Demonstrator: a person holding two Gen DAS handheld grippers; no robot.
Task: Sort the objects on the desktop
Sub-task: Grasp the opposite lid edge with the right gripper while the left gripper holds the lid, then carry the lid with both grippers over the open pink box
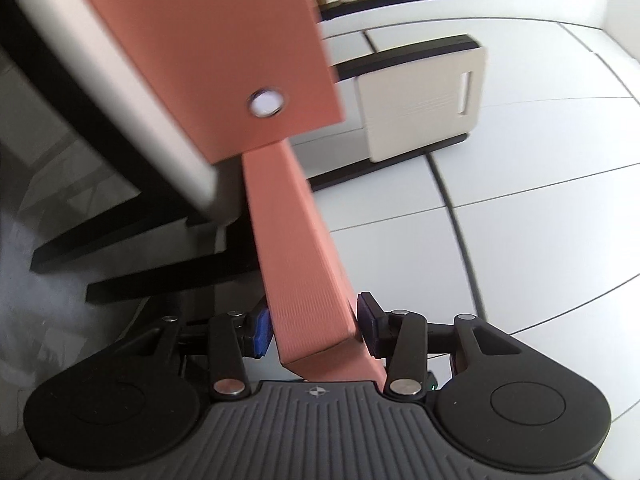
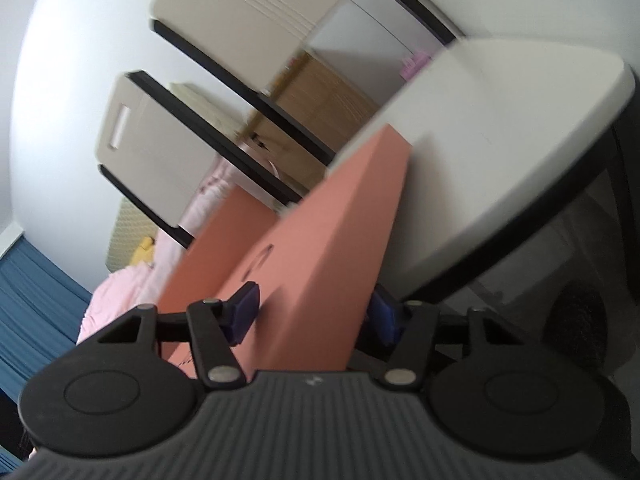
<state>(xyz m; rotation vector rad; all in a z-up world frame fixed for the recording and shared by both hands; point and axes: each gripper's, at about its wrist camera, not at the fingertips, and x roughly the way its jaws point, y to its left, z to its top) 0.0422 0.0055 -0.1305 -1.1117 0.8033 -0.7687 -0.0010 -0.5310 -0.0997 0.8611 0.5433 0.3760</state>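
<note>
We hold the box (image 1: 308,264) aloft beside the table (image 1: 112,92), left gripper (image 1: 316,330) and right gripper (image 2: 314,316) each clamped on a wall. We should move both together, keeping it level.

White table (image 2: 500,128), beige chairs (image 1: 420,108), pink bedding (image 2: 120,292).
</note>
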